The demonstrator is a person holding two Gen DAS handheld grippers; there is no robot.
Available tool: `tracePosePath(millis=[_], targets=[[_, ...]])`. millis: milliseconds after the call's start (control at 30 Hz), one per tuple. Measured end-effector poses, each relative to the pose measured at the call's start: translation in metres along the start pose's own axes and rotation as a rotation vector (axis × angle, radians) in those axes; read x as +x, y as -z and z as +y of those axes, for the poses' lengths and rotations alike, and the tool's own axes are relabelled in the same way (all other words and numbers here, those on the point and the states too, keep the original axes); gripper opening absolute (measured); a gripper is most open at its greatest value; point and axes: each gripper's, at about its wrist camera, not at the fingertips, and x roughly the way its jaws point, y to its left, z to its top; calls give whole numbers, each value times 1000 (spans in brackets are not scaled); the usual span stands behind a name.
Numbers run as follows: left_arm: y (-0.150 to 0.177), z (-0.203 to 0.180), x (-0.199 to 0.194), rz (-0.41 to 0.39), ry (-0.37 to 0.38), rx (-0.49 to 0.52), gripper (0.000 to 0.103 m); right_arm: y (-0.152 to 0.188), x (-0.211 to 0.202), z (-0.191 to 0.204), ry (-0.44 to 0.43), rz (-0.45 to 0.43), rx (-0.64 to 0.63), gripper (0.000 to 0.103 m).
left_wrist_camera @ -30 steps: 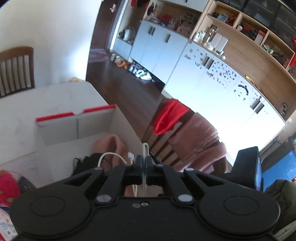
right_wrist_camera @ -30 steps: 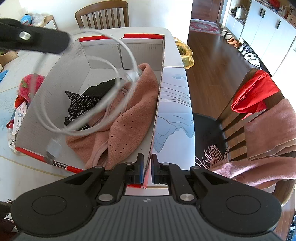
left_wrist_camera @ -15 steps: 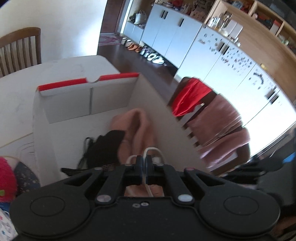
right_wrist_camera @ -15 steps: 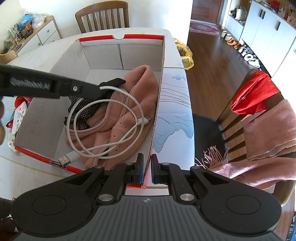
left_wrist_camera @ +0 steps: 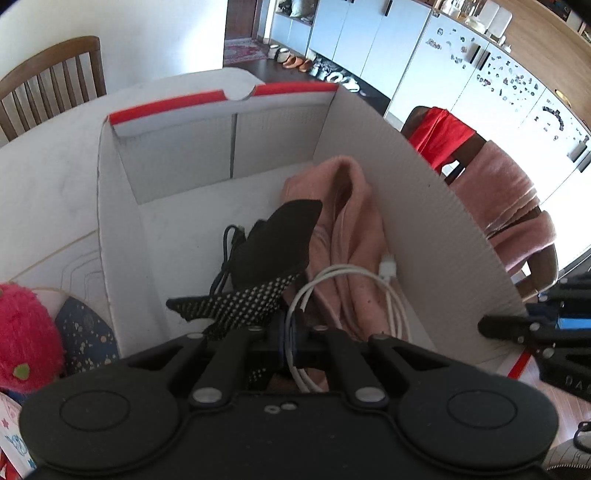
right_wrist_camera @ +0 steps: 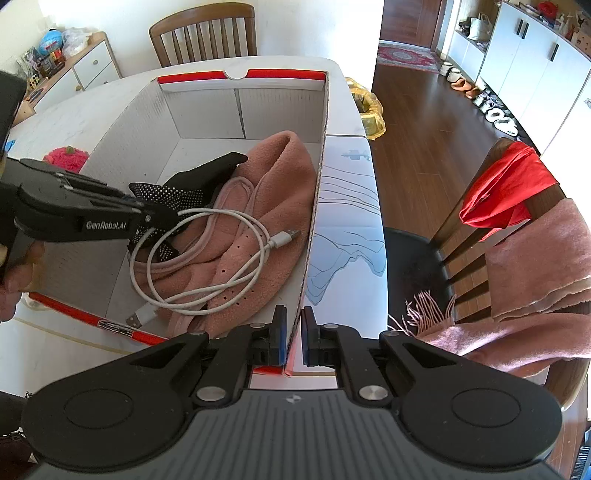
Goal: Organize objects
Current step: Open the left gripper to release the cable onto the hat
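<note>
A white cardboard box with red edges (right_wrist_camera: 140,122) (left_wrist_camera: 424,192) stands on the table. Inside lie a pink fleece garment (right_wrist_camera: 280,192) (left_wrist_camera: 354,229) and a black dotted glove (right_wrist_camera: 184,188) (left_wrist_camera: 273,251). My left gripper (left_wrist_camera: 291,332) (right_wrist_camera: 162,218) is inside the box, shut on a coiled white USB cable (right_wrist_camera: 221,254) (left_wrist_camera: 384,295) that rests on the pink garment. My right gripper (right_wrist_camera: 293,332) is shut on the box's near right wall at the corner.
A pink plush toy (left_wrist_camera: 26,339) (right_wrist_camera: 66,157) lies on the table left of the box. A chair (right_wrist_camera: 517,236) with a red cloth and a pink scarf stands to the right. Another wooden chair (right_wrist_camera: 203,33) is behind the table.
My left gripper has lowered the white cable from above the box down onto the pink garment inside it. My right gripper has stayed on the box wall.
</note>
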Motion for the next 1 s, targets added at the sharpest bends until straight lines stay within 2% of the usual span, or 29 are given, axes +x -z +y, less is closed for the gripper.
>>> tracePosePath(millis=[333,633,733,1000], targets=[[4,-2,-9,-20,28,-7,24,0,-1,0,1,0,2,8],[6,-9,-50,-101,49,-15,31,0,-1,0,1,0,3,8],[8,-11,-68,-137,44,-15,33,1,-1,0,4,0,2,8],[17,-6,-113,-231,-28,-33,40,1,0,1,10,2,5,8]])
